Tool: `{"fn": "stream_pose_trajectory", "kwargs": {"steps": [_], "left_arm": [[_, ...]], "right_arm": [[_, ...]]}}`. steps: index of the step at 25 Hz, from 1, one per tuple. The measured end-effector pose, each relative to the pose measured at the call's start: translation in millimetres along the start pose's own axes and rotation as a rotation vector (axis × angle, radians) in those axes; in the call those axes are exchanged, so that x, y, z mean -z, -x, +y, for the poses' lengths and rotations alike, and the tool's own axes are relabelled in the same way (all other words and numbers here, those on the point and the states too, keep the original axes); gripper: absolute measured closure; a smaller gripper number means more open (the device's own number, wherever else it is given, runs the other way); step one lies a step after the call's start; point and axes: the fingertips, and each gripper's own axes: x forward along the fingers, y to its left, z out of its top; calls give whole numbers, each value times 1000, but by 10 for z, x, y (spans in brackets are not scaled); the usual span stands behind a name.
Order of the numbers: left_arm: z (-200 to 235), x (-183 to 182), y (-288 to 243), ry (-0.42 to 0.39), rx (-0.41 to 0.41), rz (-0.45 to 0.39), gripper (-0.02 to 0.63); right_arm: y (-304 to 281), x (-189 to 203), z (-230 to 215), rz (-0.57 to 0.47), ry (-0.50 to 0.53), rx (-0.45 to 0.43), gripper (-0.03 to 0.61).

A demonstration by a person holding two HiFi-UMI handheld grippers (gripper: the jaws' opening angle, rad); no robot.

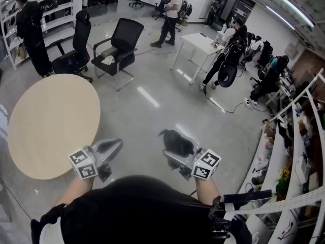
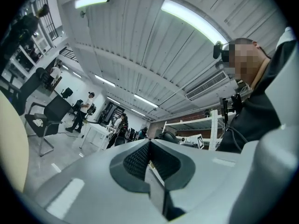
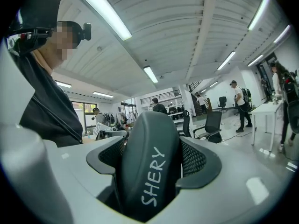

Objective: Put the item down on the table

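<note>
A dark grey oblong case (image 3: pixel 149 171) with "SHERY" printed in white sits between the jaws of my right gripper (image 3: pixel 152 148), which is shut on it. In the head view the case (image 1: pixel 175 139) and the right gripper (image 1: pixel 175 145) hang over the grey floor, to the right of a round beige table (image 1: pixel 53 123). My left gripper (image 1: pixel 112 146) is just off the table's near right edge. Its pads (image 2: pixel 138 160) meet with nothing between them, so the left gripper (image 2: pixel 149 148) is shut.
Two black office chairs (image 1: pixel 119 47) (image 1: pixel 76 50) stand beyond the table. A white desk (image 1: pixel 200 44) with people around it is at the back right. White shelving (image 1: pixel 299 151) runs along the right side. A person (image 1: pixel 30 32) stands at the far left.
</note>
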Motion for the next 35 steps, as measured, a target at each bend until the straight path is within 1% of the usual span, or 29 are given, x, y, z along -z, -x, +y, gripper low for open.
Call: {"fn": "stream_pose_trajectory", "kwargs": {"steps": [4, 7, 13, 17, 19, 21, 23, 25, 27, 30, 33, 35], "left_arm": [[556, -125, -8, 8, -36, 1, 614], [908, -176, -60, 13, -93, 3, 614], [1382, -254, -422, -11, -203, -14, 614], [2040, -358, -750, -39, -295, -65, 614], [2332, -469, -946, -22, -358, -107, 614], [2522, -598, -1199, -5, -409, -141, 614], [2744, -732, -1517, -10, -449, -159, 614], [2999, -852, -1838, -13, -475, -177, 614], [3218, -917, -2070, -16, -497, -180, 614], [3461, -946, -2144, -24, -550, -164, 614], [3631, -960, -1997, -11, -612, -180, 614], [3726, -999, -1876, -3, -637, -197, 614]], "right_arm": [[-500, 44, -381, 26, -23, -19, 201], [-780, 48, -715, 26, -57, -54, 201], [-1201, 11, -1415, 37, -77, -181, 201], [-1737, -38, -2205, 57, -74, -270, 201], [-2005, -175, -2591, 75, -79, -319, 201], [-2213, -422, -2907, 93, -46, -394, 201], [-2401, -669, -3264, 98, -10, -463, 201], [-2597, -817, -3675, 99, -3, -502, 201], [-2803, -869, -4015, 106, -20, -523, 201], [-3096, -830, -4267, 117, -45, -563, 201], [-3337, -781, -4303, 130, -64, -595, 201], [-3507, -794, -4282, 140, -70, -605, 201]]}}
